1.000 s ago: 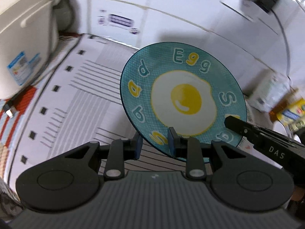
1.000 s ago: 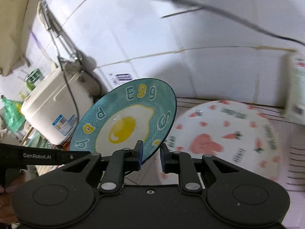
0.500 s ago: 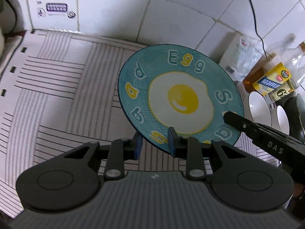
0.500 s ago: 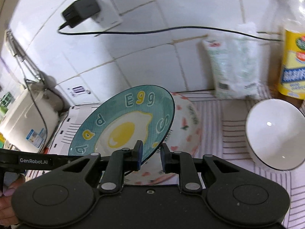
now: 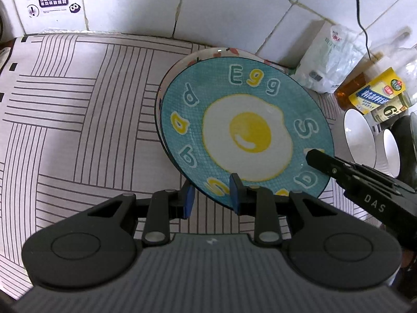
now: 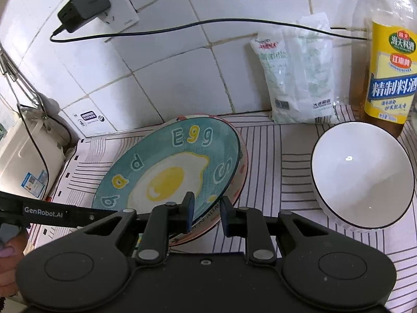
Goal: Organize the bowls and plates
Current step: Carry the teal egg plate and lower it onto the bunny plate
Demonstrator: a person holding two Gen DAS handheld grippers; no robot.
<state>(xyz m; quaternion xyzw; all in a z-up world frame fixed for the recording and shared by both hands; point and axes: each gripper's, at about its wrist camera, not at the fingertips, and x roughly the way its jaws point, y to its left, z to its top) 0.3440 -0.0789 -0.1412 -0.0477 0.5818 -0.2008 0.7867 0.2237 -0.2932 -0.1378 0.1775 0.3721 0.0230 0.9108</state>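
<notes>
Both tongs pinch the egg plate (image 5: 247, 133) by its near rim: the left tongs (image 5: 211, 198) and the right tongs (image 6: 206, 212). It sits tilted over a pink-patterned plate (image 6: 241, 182) near the worktop's back edge. A white bowl (image 6: 362, 174) stands just beside them.

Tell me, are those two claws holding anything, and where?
Both grip the blue egg plate by its near rim: left gripper and right gripper, side by side.

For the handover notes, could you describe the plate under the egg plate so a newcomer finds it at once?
On the striped mat by the tiled wall, both grippers hold the teal egg plate. Directly beneath lies a white plate with red prints, unlike the plain white bowl.
</notes>
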